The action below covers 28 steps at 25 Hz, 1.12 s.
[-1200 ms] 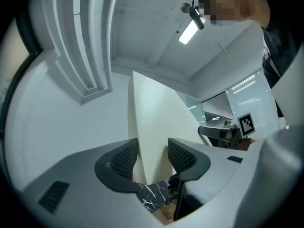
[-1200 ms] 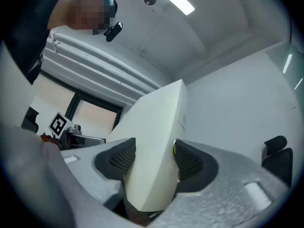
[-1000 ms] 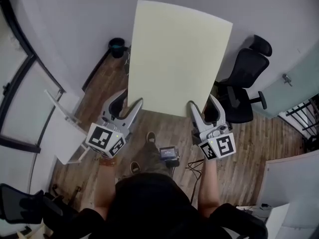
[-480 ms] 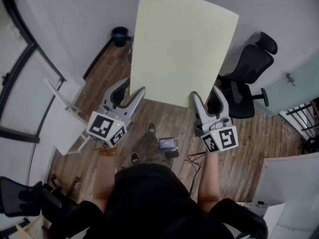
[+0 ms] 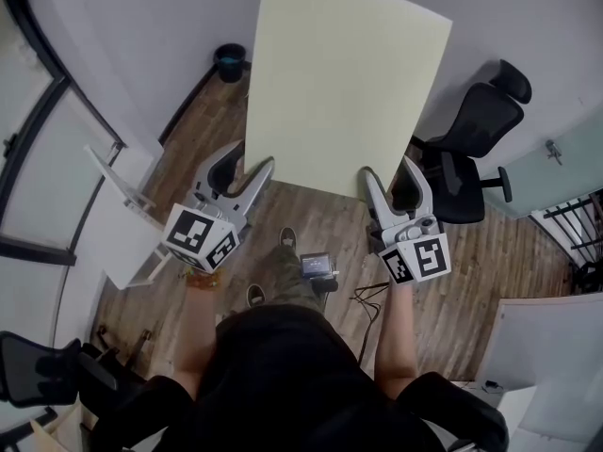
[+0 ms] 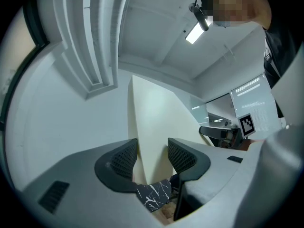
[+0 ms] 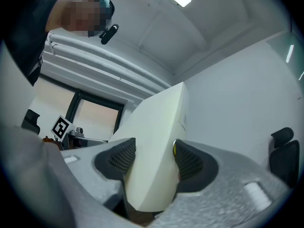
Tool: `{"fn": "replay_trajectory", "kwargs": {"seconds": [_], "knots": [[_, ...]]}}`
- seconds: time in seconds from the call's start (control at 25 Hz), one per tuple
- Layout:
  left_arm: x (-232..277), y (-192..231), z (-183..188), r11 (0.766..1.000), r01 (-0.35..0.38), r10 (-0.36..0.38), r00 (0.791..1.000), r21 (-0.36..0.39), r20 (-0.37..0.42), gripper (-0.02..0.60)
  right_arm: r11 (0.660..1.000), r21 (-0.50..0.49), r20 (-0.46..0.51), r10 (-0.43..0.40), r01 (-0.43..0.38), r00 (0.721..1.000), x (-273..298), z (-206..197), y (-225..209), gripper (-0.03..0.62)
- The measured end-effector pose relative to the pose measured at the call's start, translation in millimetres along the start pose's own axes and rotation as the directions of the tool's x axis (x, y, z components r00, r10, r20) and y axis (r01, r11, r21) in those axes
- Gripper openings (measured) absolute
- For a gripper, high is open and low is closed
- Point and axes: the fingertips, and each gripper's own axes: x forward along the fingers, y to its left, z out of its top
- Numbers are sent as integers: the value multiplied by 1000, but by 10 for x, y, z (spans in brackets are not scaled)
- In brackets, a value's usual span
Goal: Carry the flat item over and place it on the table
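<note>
A large pale yellow flat board [image 5: 344, 83] hangs over the wooden floor, held by its near edge. My left gripper [image 5: 243, 170] is shut on the board's near left corner, and my right gripper [image 5: 391, 179] is shut on the near right corner. In the left gripper view the board [image 6: 154, 122] rises between the two dark pads, with my left gripper [image 6: 152, 156] closed around its lower end. The right gripper view has the board's thick edge [image 7: 156, 137] wedged between the pads of my right gripper [image 7: 153, 161]. The far end of the board leaves the top of the head view.
A black office chair [image 5: 471, 149] stands right of the board by the grey wall. A black bin [image 5: 229, 62] sits at the wall's foot on the left. A white panel [image 5: 122, 229] leans at the left. A white table corner [image 5: 556, 356] lies at the lower right.
Both grippers and the board have shifted a little up and forward in the head view. The person's feet have stepped forward over the floor. The grip is unchanged.
</note>
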Motion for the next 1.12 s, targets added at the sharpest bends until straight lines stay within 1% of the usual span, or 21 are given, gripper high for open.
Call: {"fn": "replay_trajectory", "kwargs": {"seconds": [0.12,0.24,0.36,0.6,0.96,1.12], "knots": [[73,36,-38,1000,1,-1,1000,-4,-4,204,1000,7,-6,-4,4,1000,42,-55,-59,258],[109,63,-87,1000,9,-9,1000,0,-23,204,1000,25,-13,-7,7,1000,70,-125,-95,258],[168,100,-108,1000,7,-7,1000,0,-22,204,999,34,-16,-7,7,1000,111,-169,-141,258],[339,193,-161,1000,-6,5,1000,-12,-22,204,999,36,-29,-7,8,1000,235,-254,-288,258],[377,241,-282,1000,-2,2,999,-19,-37,204,999,44,-38,-10,12,999,260,-379,-313,258],[515,354,-347,1000,-3,2,999,-25,-50,204,999,43,-50,-8,10,999,400,-473,-411,258]]}}
